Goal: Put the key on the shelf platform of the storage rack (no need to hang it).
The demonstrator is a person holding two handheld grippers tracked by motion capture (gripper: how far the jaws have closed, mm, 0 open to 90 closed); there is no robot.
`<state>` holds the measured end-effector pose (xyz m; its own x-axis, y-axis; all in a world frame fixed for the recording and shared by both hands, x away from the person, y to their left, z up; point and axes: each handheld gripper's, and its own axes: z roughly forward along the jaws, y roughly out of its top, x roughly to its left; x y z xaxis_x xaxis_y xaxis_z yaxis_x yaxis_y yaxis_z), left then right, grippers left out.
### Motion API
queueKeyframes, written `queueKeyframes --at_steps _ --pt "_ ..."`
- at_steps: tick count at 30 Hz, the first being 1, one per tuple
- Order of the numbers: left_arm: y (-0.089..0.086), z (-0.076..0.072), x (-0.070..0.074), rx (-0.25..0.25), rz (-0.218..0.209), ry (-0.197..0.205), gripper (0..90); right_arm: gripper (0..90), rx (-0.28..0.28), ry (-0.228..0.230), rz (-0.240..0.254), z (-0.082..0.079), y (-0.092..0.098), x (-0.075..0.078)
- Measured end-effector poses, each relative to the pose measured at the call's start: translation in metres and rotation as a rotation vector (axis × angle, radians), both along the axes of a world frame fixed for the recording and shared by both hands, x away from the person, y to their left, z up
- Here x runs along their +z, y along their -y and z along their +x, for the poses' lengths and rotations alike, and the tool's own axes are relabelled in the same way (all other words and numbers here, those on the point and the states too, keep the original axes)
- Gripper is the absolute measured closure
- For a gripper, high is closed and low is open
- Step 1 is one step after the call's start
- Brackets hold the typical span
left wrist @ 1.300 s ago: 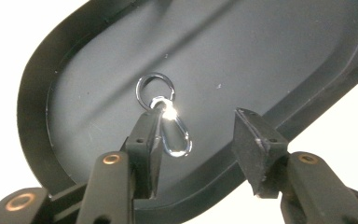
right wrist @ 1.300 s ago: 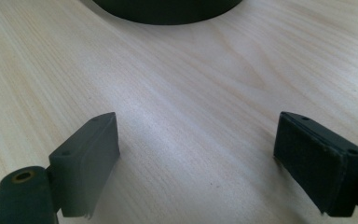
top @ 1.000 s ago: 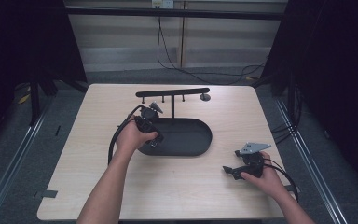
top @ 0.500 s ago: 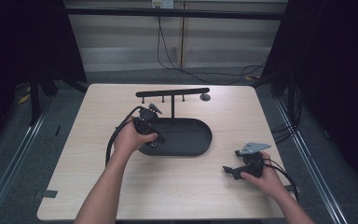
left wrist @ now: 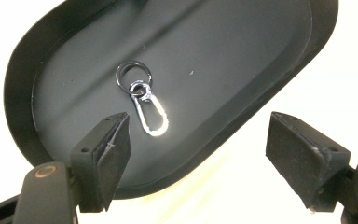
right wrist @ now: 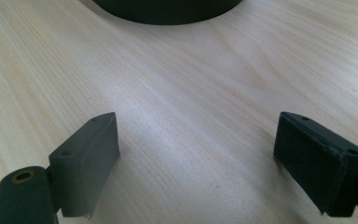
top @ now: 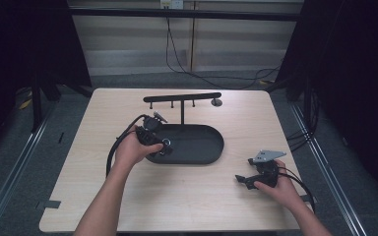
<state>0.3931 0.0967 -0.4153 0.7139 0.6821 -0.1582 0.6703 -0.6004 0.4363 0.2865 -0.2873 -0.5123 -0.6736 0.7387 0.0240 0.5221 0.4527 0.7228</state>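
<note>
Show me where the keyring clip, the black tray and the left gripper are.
keyring clip (left wrist: 152, 115), left gripper view, on its silver snap hook.
black tray (top: 204, 145), high view, on its bare floor.
left gripper (left wrist: 198, 142), left gripper view, midway between its open jaws.

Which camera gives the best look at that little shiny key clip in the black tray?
The left gripper view: the key clip lies large and sharp in the tray. The high view shows a tiny glint.

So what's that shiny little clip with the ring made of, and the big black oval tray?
The shiny silver clip with its ring looks like polished metal: bright white glints. The black oval tray has a smooth, dull sheen with a thin raised rim; painted metal or plastic, hard to say.
</note>
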Motion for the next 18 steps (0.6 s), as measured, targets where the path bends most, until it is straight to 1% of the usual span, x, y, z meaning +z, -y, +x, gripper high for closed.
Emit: queueKeyframes --at_steps 7,13,15,18 --pt "-0.004 -0.003 -0.003 -0.004 0.000 0.011 19.5 13.4 0.000 -0.001 0.001 0.000 0.000 0.000" --pt "-0.010 -0.006 -0.006 0.002 -0.012 0.000 18.2 13.4 0.000 -0.001 0.001 0.000 0.000 0.000" --pt "-0.013 -0.008 -0.006 -0.007 -0.016 -0.001 17.4 13.4 0.000 -0.001 0.001 0.000 0.000 0.000" --pt "-0.017 -0.009 -0.006 0.007 -0.028 -0.001 17.1 13.4 0.000 0.000 0.000 0.000 0.000 0.000"
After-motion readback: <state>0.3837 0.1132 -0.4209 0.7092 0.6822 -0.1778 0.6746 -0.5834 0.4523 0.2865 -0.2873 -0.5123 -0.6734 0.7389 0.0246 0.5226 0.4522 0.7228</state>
